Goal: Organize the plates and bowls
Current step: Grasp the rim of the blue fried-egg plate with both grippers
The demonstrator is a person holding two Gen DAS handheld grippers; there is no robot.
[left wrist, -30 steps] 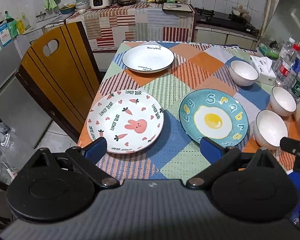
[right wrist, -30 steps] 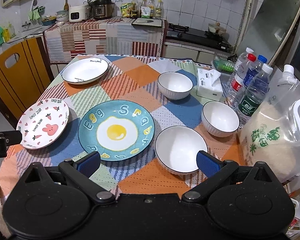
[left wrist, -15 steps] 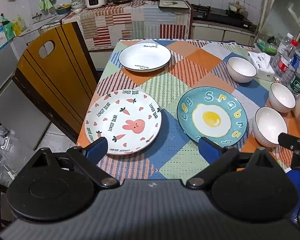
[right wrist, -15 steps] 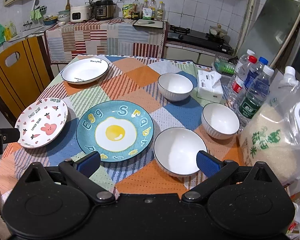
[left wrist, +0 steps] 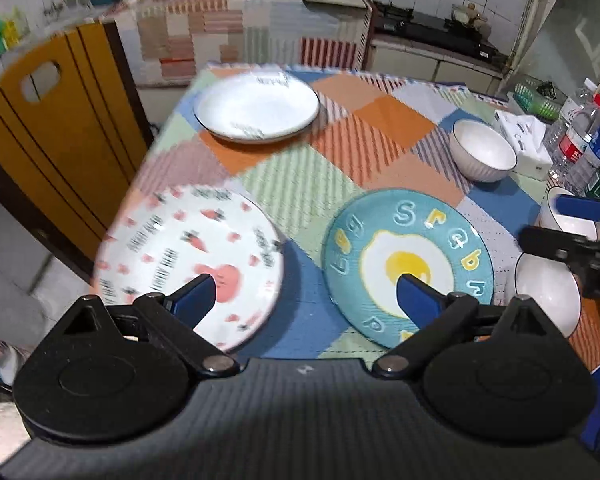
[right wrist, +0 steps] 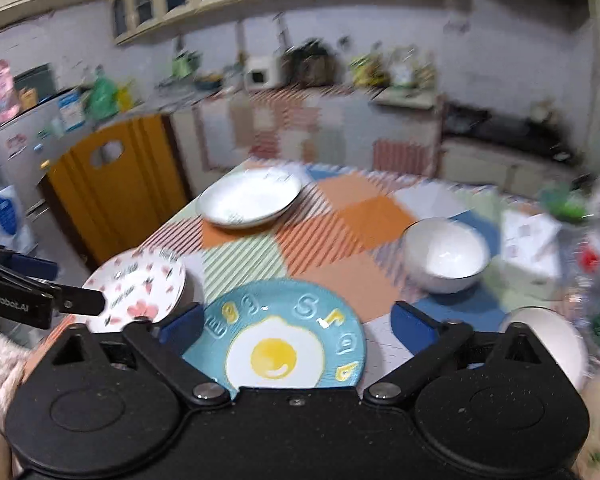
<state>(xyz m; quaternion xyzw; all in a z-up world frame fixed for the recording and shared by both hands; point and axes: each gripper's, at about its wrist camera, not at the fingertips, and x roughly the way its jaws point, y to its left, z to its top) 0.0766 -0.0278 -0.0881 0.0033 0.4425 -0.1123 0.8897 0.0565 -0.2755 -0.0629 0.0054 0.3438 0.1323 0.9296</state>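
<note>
left gripper (left wrist: 306,295): fingers spread wide, nothing between them, tilted steeply downward | right gripper (right wrist: 298,322): fingers wide but closing, nothing gripped, tilted downward, view motion-blurred | each gripper shows at the edge of the other's view, well apart

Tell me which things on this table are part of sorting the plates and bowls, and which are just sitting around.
Part of the job:
- bunny plate
- egg plate
- white plate
- far bowl
- middle bowl
- near bowl

Just lying about:
- tissue box
- water bottles
- green basket
- chair
</note>
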